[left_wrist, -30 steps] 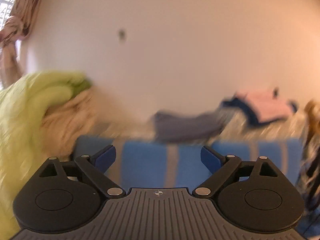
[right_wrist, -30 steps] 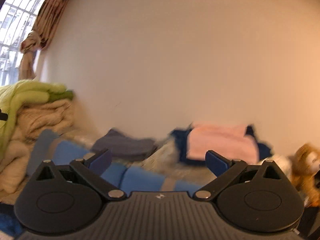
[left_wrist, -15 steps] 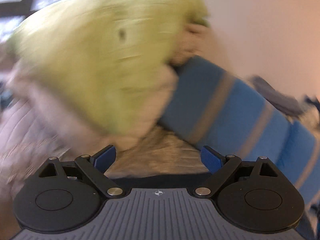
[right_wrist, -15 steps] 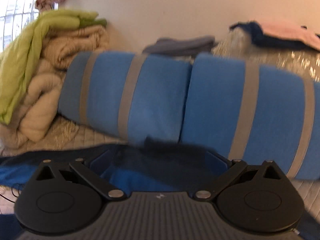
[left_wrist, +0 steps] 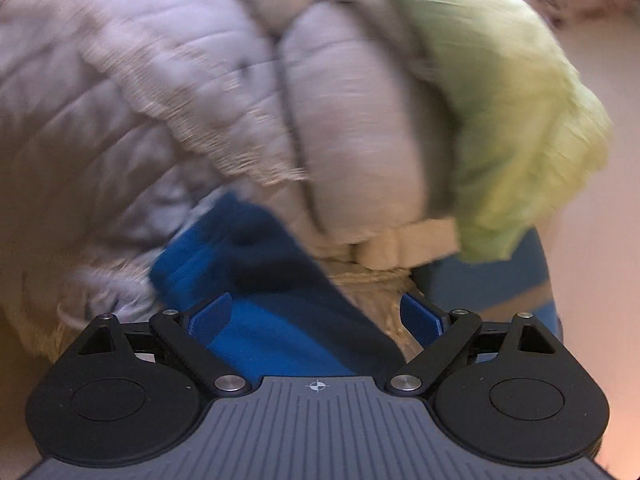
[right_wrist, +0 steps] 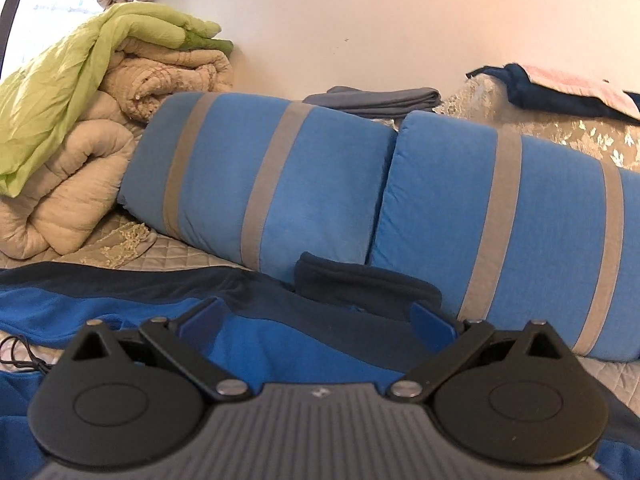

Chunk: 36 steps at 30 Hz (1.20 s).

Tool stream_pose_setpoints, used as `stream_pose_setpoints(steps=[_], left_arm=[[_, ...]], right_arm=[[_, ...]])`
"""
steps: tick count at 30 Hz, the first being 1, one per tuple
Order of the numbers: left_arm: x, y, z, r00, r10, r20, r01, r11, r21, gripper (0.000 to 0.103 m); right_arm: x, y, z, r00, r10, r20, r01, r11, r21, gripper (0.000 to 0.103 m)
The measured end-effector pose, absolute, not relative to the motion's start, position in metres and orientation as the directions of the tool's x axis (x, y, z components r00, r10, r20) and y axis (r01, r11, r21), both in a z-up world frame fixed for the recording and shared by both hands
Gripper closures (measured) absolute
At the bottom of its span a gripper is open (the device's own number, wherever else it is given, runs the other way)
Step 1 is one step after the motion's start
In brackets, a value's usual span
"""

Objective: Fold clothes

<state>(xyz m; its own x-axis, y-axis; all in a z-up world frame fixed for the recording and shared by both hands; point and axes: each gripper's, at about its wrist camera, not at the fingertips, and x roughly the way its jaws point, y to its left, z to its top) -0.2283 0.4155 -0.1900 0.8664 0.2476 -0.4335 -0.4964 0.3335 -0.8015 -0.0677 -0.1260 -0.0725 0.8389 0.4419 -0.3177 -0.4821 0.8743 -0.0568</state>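
Both tools lowered, blue garment point(right_wrist: 280, 344) between spread fingers

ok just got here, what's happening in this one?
A person with two handheld grippers is starting on a blue garment spread on a bed, in front of two blue striped pillows. Both grippers are open and low over the fabric: the right gripper at its dark collar edge, the left gripper at a blurred corner of it near the beige and green bedding pile. Nothing is gripped and no fold shows.
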Motion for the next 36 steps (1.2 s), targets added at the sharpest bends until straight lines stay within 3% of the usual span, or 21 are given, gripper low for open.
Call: stream_pose_setpoints(steps=[5, 9, 14, 17, 22, 36], left_arm=[[-0.244, 0.432, -0.234, 0.871, 0.24, -0.429, -0.475, 0.188, -0.86, 0.013], [-0.245, 0.437, -0.252, 0.872, 0.241, -0.426, -0.467, 0.145, -0.872, 0.024], [-0.246, 0.45, -0.267, 0.861, 0.246, -0.445, -0.475, 0.077, -0.877, 0.073], [-0.245, 0.455, -0.266, 0.844, 0.24, -0.48, -0.511, 0.082, -0.856, 0.09], [-0.238, 0.45, -0.237, 0.823, 0.275, -0.497, -0.558, 0.224, -0.799, 0.093], [-0.159, 0.391, -0.114, 0.862, 0.311, -0.401, -0.498, 0.668, -0.553, 0.093]], right_arm=[[-0.061, -0.127, -0.078, 0.831, 0.43, -0.354, -0.473, 0.88, -0.042, 0.0], [-0.06, -0.127, -0.08, 0.83, 0.428, -0.358, -0.473, 0.88, -0.045, 0.0], [-0.062, -0.123, -0.082, 0.832, 0.423, -0.359, -0.479, 0.874, -0.081, 0.0], [-0.064, -0.12, -0.085, 0.835, 0.418, -0.359, -0.484, 0.868, -0.113, 0.0], [-0.067, -0.114, -0.088, 0.838, 0.411, -0.359, -0.49, 0.856, -0.163, 0.0], [-0.064, -0.113, -0.092, 0.836, 0.4, -0.376, -0.487, 0.856, -0.174, 0.0]])
